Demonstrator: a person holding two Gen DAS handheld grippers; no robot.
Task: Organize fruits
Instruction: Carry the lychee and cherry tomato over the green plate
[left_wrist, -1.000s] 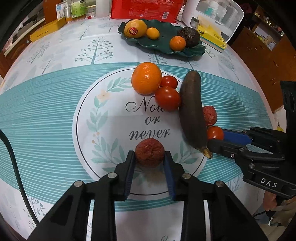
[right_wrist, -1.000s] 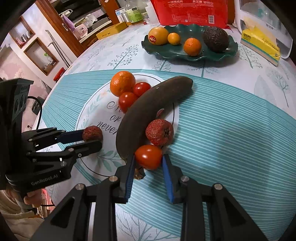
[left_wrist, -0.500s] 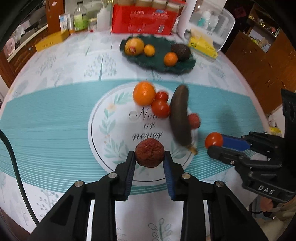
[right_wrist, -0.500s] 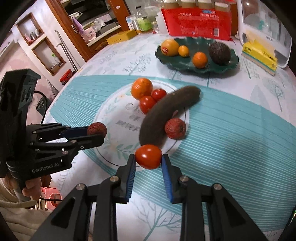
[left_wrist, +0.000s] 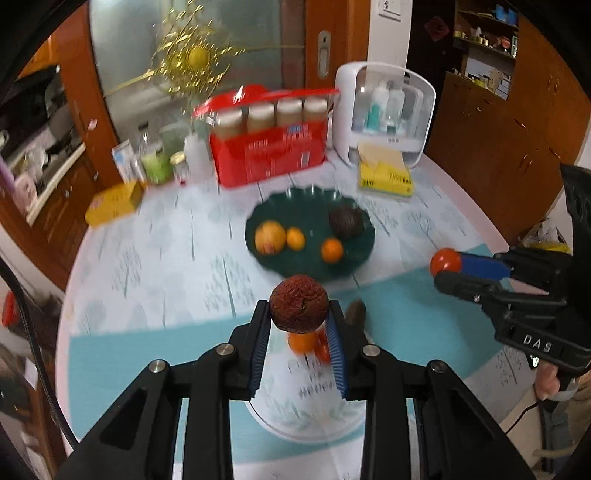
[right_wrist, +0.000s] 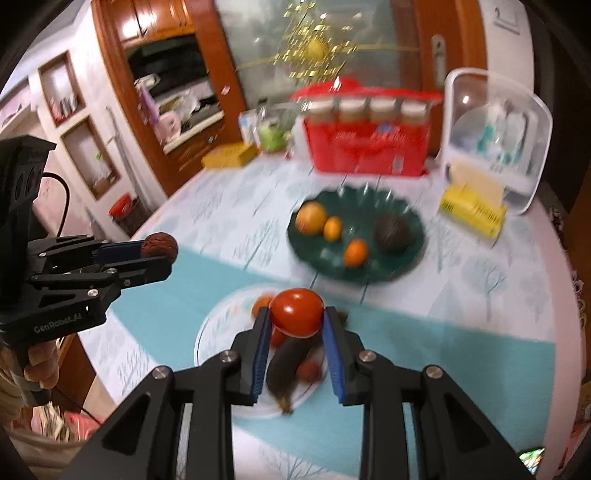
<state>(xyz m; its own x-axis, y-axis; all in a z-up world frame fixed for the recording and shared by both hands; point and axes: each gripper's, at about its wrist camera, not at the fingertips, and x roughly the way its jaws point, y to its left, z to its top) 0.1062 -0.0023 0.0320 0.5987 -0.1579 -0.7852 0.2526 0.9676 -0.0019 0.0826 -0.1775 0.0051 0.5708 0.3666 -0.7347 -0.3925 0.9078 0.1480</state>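
Note:
My left gripper (left_wrist: 298, 325) is shut on a wrinkled dark-red fruit (left_wrist: 298, 310), held high above the table; from the right wrist view it shows at the left (right_wrist: 159, 248). My right gripper (right_wrist: 294, 325) is shut on a red tomato (right_wrist: 296, 312), also lifted, and it shows at the right of the left wrist view (left_wrist: 446, 260). The dark green plate (left_wrist: 354, 251) (right_wrist: 410, 266) lies farther back and holds a yellow fruit (right_wrist: 311, 218), two small oranges and an avocado (right_wrist: 392, 229). Below the grippers lie a dark banana (right_wrist: 286, 363), an orange and red fruits.
A red box of jars (left_wrist: 267, 151), a white clear-fronted case (left_wrist: 384, 114), a yellow tissue pack (left_wrist: 386, 177), a yellow box (left_wrist: 112, 203) and bottles stand along the table's back edge. Wooden cabinets and a door rise behind. A hand (right_wrist: 40, 365) grips the left tool.
Both grippers have risen well above the table, each carrying its fruit. The views now tilt up and take in the plate, the back of the table and the room.

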